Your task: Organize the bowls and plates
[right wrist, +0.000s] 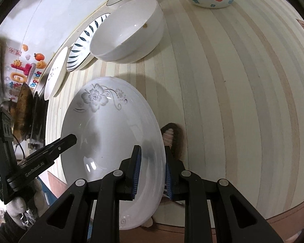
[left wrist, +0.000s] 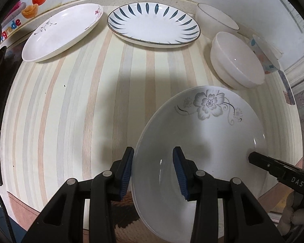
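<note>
Flowered plate (right wrist: 111,133) overhangs the near counter (right wrist: 223,101) edge. Right tongs (right wrist: 152,174) are clamped on its right rim; left tongs (left wrist: 154,174) straddle its left rim, apart. Remaining plates lie far left.

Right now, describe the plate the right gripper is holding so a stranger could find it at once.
On the striped table, look at the near edge, closest to the grippers. The flower plate overhangs that edge, its rim pinched by the right gripper. Unlike the blue-leaf plate and the branch-print plate by the wall, it bears one large grey flower.
</note>
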The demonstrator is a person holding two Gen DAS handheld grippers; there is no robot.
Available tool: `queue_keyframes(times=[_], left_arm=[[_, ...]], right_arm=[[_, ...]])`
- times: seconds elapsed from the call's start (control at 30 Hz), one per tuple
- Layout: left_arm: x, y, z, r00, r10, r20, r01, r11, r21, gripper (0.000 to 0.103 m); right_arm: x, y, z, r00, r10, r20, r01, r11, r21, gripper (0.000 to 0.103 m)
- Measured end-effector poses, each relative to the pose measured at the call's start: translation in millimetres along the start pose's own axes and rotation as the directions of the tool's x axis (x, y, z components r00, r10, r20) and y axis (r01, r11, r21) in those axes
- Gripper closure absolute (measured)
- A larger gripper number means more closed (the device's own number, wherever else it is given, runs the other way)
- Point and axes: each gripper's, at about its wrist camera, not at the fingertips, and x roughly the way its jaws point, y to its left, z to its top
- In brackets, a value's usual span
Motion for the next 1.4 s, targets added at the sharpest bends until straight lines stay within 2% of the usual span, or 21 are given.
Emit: queue_keyframes(times=[0.13,0.27,0.33,0.4,0.5,0.67,0.73,0.8,1.03,1.13,1.33,1.4], left_arm=[[-1,-5,2,1.000,0.011,0.000,-0.011,1.000,-0.004,0.066],[-41,-1,3,0.998,0.022,0.061,-0.020,0.999,-0.035,0.066],[-67,6,6,0.994,0.031,0.103,-0.024,0.997,-0.067,0.065],[-86,15,10,0.989,0.044,0.138,-0.028,0.993,-0.113,0.055],[-110,41,24,0.975,0.092,0.202,-0.053,0.980,-0.192,0.044],[-108,91,58,0.965,0.156,0.209,-0.090,0.952,-0.294,0.044],[-98,116,76,0.961,0.181,0.207,-0.105,0.938,-0.330,0.044],[-86,134,89,0.958,0.207,0.198,-0.128,0.928,-0.350,0.044],[-40,197,127,0.956,0.256,0.142,-0.179,0.895,-0.408,0.044],[-22,209,135,0.960,0.256,0.113,-0.188,0.889,-0.418,0.044],[0,222,146,0.969,0.228,0.091,-0.167,0.885,-0.435,0.044],[5,223,148,0.971,0.220,0.089,-0.160,0.885,-0.437,0.045]], right_arm=[[0,-1,2,0.999,0.009,-0.034,-0.009,1.000,-0.002,0.079],[-24,-2,4,1.000,0.026,-0.016,-0.027,1.000,-0.011,0.078],[-46,0,5,1.000,0.026,-0.001,-0.026,0.999,-0.028,0.073],[-67,5,7,0.998,0.058,0.016,-0.057,0.997,-0.050,0.064],[-92,27,18,0.995,0.098,0.034,-0.093,0.989,-0.112,0.055],[-94,88,60,0.982,0.185,0.024,-0.179,0.969,-0.169,0.049],[-82,117,82,0.978,0.210,0.013,-0.204,0.961,-0.187,0.049],[-63,150,106,0.980,0.200,0.019,-0.191,0.955,-0.227,0.049],[50,248,195,0.989,0.148,-0.015,-0.143,0.925,-0.352,0.049],[102,274,229,0.991,0.125,-0.039,-0.131,0.919,-0.371,0.049],[170,298,266,0.994,0.085,-0.065,-0.104,0.914,-0.392,0.050],[184,301,273,0.995,0.079,-0.067,-0.099,0.915,-0.392,0.057]])
